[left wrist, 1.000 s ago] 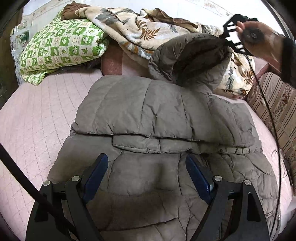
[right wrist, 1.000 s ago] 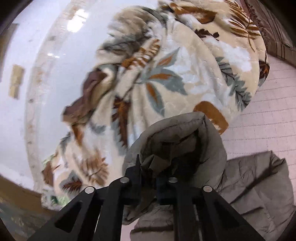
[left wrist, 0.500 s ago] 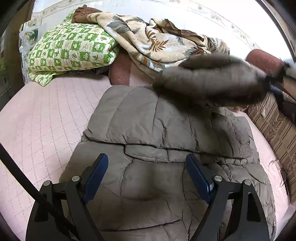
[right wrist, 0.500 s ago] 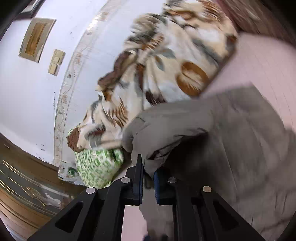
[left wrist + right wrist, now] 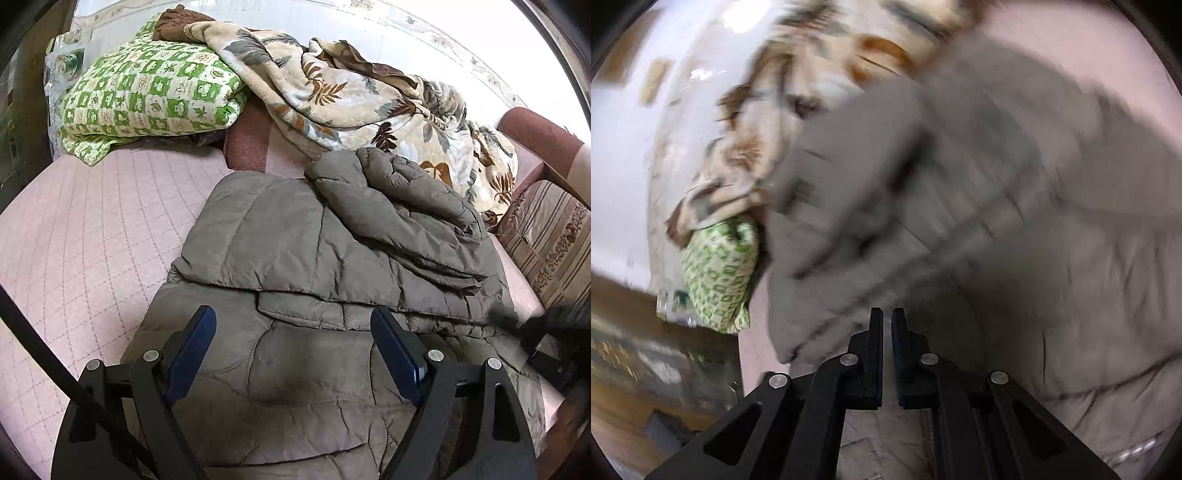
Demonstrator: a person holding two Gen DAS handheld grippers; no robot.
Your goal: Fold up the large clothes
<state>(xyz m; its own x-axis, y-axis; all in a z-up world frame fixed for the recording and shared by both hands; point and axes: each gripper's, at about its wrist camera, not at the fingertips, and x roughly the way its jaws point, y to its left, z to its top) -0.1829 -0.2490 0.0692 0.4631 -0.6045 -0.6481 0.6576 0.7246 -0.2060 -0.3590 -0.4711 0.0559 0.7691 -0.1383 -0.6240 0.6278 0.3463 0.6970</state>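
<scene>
A grey-brown puffer coat (image 5: 295, 258) lies spread on the pink quilted bed (image 5: 92, 229), its sides folded in and its hood (image 5: 388, 192) laid over the upper right part. My left gripper (image 5: 293, 332) is open just above the coat's lower part, holding nothing. My right gripper (image 5: 887, 321) is nearly shut with nothing between its fingers, above the coat (image 5: 997, 221); that view is motion-blurred. The right gripper shows as a dark blur at the right edge of the left wrist view (image 5: 532, 328).
A green-checked folded quilt (image 5: 147, 99) and a leaf-patterned blanket (image 5: 351, 96) are piled at the bed's far end against the white wall. A striped cushion (image 5: 554, 240) and reddish sofa arm (image 5: 535, 136) lie to the right. Wooden furniture stands far left.
My right gripper carried the hood down over the coat and let it go, then swung to the coat's right side. My left gripper stayed open over the lower coat.
</scene>
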